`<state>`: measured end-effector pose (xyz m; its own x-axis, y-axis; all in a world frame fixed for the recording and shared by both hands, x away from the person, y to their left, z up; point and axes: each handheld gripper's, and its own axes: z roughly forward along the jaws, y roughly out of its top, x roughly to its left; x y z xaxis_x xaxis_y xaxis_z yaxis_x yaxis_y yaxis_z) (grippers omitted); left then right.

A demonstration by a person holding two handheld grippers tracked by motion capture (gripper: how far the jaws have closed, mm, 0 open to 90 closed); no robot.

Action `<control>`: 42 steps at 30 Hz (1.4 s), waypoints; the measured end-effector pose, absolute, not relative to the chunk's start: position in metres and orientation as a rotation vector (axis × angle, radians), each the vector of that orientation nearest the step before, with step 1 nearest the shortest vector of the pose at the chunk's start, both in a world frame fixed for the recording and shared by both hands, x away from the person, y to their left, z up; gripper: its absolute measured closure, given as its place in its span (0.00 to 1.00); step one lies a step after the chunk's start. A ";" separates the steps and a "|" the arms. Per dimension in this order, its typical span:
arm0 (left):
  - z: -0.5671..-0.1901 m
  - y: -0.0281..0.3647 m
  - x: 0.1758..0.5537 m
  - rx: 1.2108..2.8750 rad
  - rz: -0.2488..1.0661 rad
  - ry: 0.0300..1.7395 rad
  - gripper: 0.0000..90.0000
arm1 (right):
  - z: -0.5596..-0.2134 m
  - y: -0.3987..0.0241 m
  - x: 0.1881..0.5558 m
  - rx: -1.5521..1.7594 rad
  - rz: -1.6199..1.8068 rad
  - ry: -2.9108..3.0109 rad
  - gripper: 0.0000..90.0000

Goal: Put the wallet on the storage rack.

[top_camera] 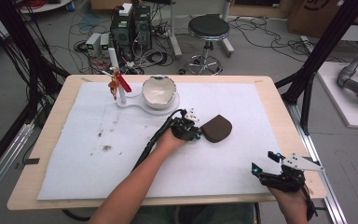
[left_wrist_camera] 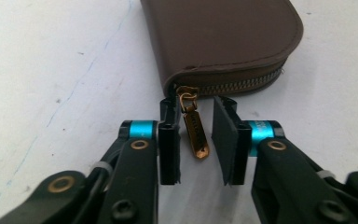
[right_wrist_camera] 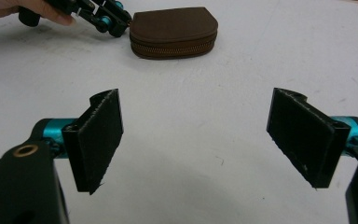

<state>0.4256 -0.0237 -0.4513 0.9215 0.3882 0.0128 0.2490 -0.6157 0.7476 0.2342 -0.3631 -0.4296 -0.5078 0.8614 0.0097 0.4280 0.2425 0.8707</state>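
Observation:
A brown zipped pouch (top_camera: 216, 128) lies flat on the white sheet right of the table's middle. My left gripper (top_camera: 196, 132) lies low against the pouch's left end. In the left gripper view the pouch (left_wrist_camera: 223, 37) fills the top, and its brass zipper pull (left_wrist_camera: 195, 130) lies between the two pads of the left gripper (left_wrist_camera: 196, 105). There is a gap on each side of the pull, so neither pad presses on it. My right gripper (top_camera: 263, 162) hovers near the front right corner, wide open and holding nothing. In the right gripper view its pads (right_wrist_camera: 100, 140) frame the far pouch (right_wrist_camera: 173, 31) and the left gripper (right_wrist_camera: 116, 23).
A white cracked bowl (top_camera: 158, 91) sits on a white stand at the back, beside a post with a red clip (top_camera: 116, 86). Dark crumbs (top_camera: 105, 147) dot the white sheet (top_camera: 74, 177) to the left. A stool (top_camera: 208, 28) and cables lie beyond the table.

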 end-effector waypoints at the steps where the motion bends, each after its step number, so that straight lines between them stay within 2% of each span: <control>1: -0.451 -0.024 0.425 2.269 0.222 0.452 0.81 | -0.430 -0.363 0.234 1.174 1.199 2.042 0.21; 10: -0.454 -0.021 0.424 2.243 0.212 0.438 0.90 | -0.430 -0.364 0.234 1.167 1.197 2.041 0.21; 13: -0.454 -0.021 0.424 2.246 0.219 0.431 0.97 | -0.429 -0.363 0.234 1.177 1.199 2.043 0.21; 22: -0.452 -0.016 0.427 2.205 0.155 0.453 0.98 | -0.430 -0.363 0.234 1.174 1.201 2.042 0.21; 32: -0.426 -0.004 0.421 2.018 0.067 0.431 0.98 | -0.430 -0.363 0.235 1.170 1.199 2.048 0.21; 42: -0.394 0.006 0.415 1.908 0.060 0.362 0.98 | -0.430 -0.360 0.235 1.165 1.197 2.052 0.21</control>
